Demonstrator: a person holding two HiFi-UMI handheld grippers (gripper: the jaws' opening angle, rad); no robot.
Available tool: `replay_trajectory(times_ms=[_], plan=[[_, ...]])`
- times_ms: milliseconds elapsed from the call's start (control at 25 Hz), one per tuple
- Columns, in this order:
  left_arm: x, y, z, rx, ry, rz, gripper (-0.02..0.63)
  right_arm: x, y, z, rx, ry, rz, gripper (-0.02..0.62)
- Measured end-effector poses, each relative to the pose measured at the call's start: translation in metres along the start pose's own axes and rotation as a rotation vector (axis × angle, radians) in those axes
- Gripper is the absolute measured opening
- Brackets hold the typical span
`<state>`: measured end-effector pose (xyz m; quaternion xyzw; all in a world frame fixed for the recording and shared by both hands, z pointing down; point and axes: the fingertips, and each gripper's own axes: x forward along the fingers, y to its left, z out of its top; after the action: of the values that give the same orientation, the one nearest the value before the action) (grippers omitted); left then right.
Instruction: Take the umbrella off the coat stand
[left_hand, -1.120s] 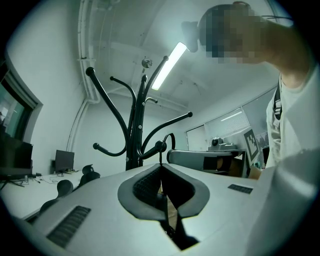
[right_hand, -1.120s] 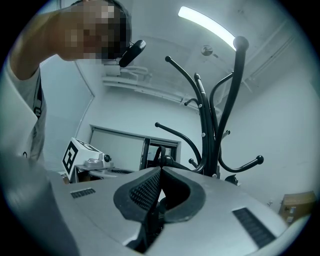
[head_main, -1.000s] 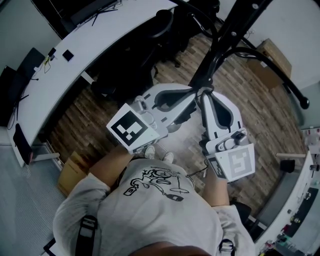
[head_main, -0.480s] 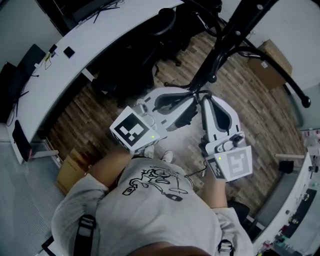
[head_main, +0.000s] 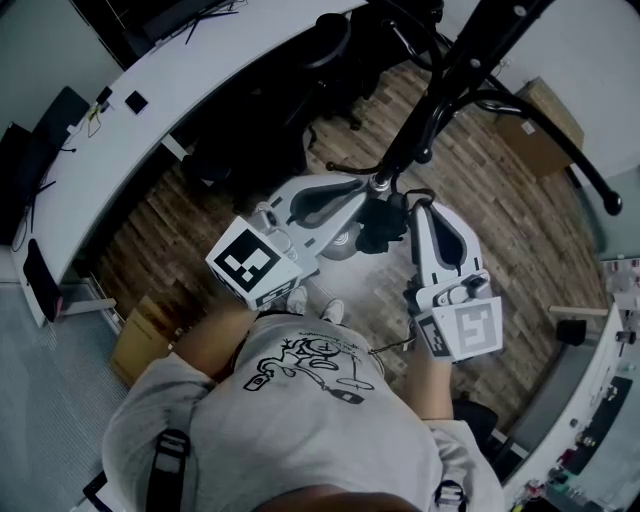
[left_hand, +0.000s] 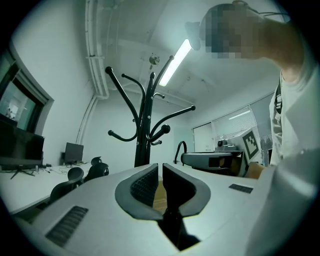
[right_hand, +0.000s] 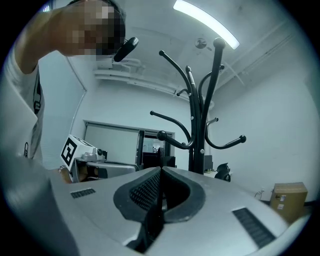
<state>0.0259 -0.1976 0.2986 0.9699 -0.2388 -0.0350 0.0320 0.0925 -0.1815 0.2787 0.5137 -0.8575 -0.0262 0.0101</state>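
The black coat stand (head_main: 450, 80) rises past my head; its curved hooks show in the left gripper view (left_hand: 144, 125) and the right gripper view (right_hand: 202, 125). The black umbrella (head_main: 385, 228) hangs as a dark bundle between the two grippers. Its curved handle (left_hand: 178, 148) arches up from the tip of my right gripper (head_main: 412, 208), whose jaws are pressed together (right_hand: 161, 170) on a thin dark strip. My left gripper (head_main: 370, 195) points at the pole beside the umbrella. Its jaws (left_hand: 160, 167) stand a slit apart with nothing in them.
A long white desk (head_main: 170, 90) curves along the far left, with black office chairs (head_main: 250, 120) in front of it. A cardboard box (head_main: 545, 110) sits at the right wall and another (head_main: 145, 340) by my left. The floor is wood planks.
My left gripper has swung forward and right, bringing its tip up to the pole and the umbrella. The right gripper has barely moved.
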Motion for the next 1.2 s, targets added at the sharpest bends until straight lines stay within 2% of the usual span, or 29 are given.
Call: replay_trajectory(times_ms=[600, 1000, 1200], plan=[[-0.021, 0.028, -0.007, -0.010, 0.009, 0.119, 0.026, -0.024, -0.015, -0.030, 0.019, 0.059, -0.034, 0.012], [-0.027, 0.025, -0.019, -0.035, 0.032, 0.125, 0.026, -0.037, -0.019, -0.041, 0.035, 0.082, -0.056, 0.012], [-0.029, 0.021, -0.024, -0.048, 0.039, 0.120, 0.026, -0.036, -0.019, -0.030, 0.000, 0.092, -0.079, 0.012]])
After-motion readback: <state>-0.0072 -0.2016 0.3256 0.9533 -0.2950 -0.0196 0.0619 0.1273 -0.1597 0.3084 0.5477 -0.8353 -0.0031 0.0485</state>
